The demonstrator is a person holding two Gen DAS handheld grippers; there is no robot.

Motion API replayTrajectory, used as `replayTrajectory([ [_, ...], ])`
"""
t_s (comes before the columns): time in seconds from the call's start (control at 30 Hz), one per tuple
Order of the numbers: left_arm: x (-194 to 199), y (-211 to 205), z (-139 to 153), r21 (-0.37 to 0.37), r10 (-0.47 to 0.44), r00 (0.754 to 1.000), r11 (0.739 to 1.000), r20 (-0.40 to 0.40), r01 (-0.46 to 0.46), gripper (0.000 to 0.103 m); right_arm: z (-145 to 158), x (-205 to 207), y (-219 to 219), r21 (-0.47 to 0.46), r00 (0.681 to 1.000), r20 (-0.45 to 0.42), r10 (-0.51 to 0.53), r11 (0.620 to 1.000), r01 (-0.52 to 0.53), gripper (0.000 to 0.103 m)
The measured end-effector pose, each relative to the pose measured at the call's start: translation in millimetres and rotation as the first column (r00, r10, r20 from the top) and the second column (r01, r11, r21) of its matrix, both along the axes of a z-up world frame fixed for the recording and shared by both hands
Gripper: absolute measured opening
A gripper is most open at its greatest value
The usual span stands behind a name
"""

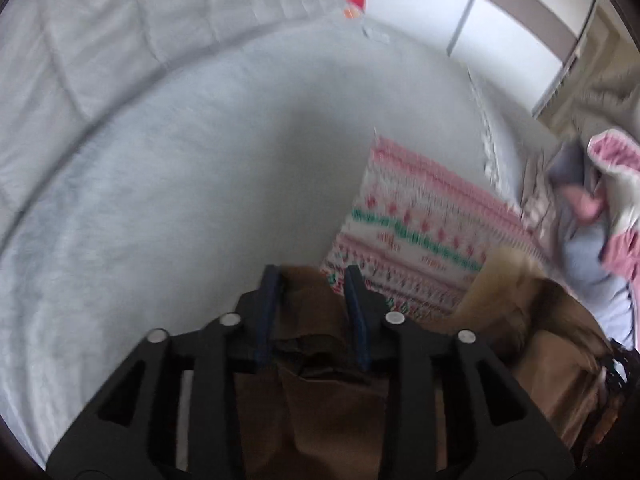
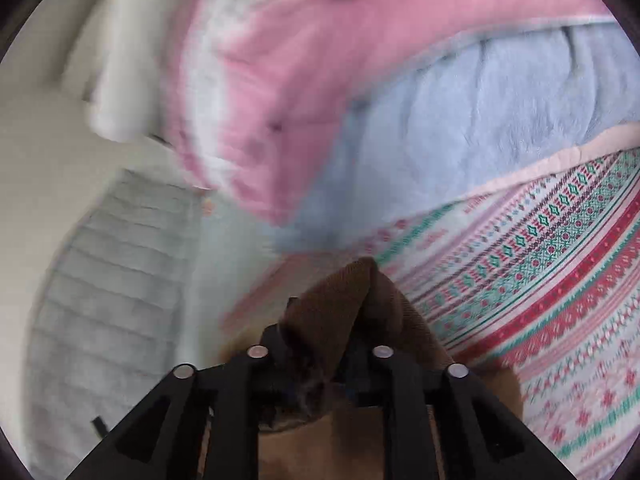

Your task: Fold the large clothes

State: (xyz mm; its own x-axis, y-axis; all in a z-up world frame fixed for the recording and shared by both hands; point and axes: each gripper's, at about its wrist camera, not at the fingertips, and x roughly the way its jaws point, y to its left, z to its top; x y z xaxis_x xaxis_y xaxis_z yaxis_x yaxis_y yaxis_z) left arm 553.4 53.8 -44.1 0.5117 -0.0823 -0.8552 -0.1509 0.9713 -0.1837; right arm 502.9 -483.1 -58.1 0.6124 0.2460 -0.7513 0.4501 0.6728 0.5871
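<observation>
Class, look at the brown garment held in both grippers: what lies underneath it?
Under the brown garment lies a patterned pink, green and red cloth, spread on the pale bed. The part directly beneath is covered.

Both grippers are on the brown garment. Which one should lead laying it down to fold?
Left, probably. The left gripper holds the brown garment beside bare grey bed surface. The right gripper faces the patterned blanket and piled pink clothing.
</observation>
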Motion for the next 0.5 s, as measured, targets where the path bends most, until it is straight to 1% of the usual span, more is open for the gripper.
replayTrajectory([
  [0.03,4,5,-13,-0.030,-0.005,1.000,1.000,-0.023,0.004,0.038,-17,6,1,-0.022,0.998,-0.064,0.017,1.000,-0.019,0.036],
  [0.07,6,12,-19,-0.063,0.000,1.000,0.998,-0.029,-0.002,0.043,-31,8,-2,-0.041,0.995,-0.099,0.022,0.999,-0.026,0.037],
  [0.1,5,22,-23,-0.104,0.010,1.000,0.995,-0.030,-0.013,0.047,-36,5,-6,-0.053,0.996,-0.093,0.017,0.998,-0.022,0.038],
  [0.13,2,34,-23,-0.139,0.022,1.000,0.990,-0.020,-0.025,0.056,-36,-1,-14,-0.071,0.997,-0.073,0.010,0.997,-0.016,0.039],
  [0.17,0,42,-20,-0.154,0.034,0.999,0.987,-0.004,-0.034,0.061,-34,-7,-19,-0.090,0.998,-0.055,0.007,0.996,-0.012,0.044],
  [0.2,-6,54,-15,-0.171,0.052,0.998,0.984,0.026,-0.047,0.062,-28,-13,-25,-0.128,0.999,-0.033,0.006,0.992,-0.010,0.053],
  [0.27,-13,68,-9,-0.194,0.074,0.995,0.979,0.072,-0.058,0.066,-14,-22,-28,-0.246,0.999,0.029,0.033,0.969,-0.025,0.062],
  [0.3,-11,70,-9,-0.200,0.076,0.994,0.978,0.082,-0.059,0.066,-9,-21,-25,-0.278,0.998,0.038,0.055,0.960,-0.042,0.064],
  [0.33,-10,68,-12,-0.205,0.061,0.995,0.978,0.077,-0.044,0.067,-7,-17,-21,-0.309,0.994,0.039,0.099,0.947,-0.082,0.065],
  [0.37,-7,63,-16,-0.215,0.030,0.998,0.977,0.063,-0.016,0.067,-8,-11,-15,-0.314,0.990,0.034,0.138,0.942,-0.120,0.065],
  [0.4,-4,52,-22,-0.227,-0.016,0.999,0.974,0.047,0.026,0.067,-14,0,-7,-0.302,0.980,0.021,0.196,0.936,-0.181,0.065],
  [0.43,-1,40,-29,-0.218,-0.058,0.998,0.974,0.033,0.064,0.068,-21,11,2,-0.293,0.972,0.001,0.236,0.929,-0.225,0.065],
  [0.47,5,29,-36,-0.180,-0.084,0.996,0.980,0.019,0.086,0.068,-26,15,13,-0.296,0.966,-0.020,0.259,0.921,-0.253,0.065],
  [0.5,9,19,-42,-0.115,-0.091,0.996,0.989,0.002,0.091,0.068,-36,25,20,-0.312,0.958,-0.056,0.280,0.907,-0.284,0.065],
])
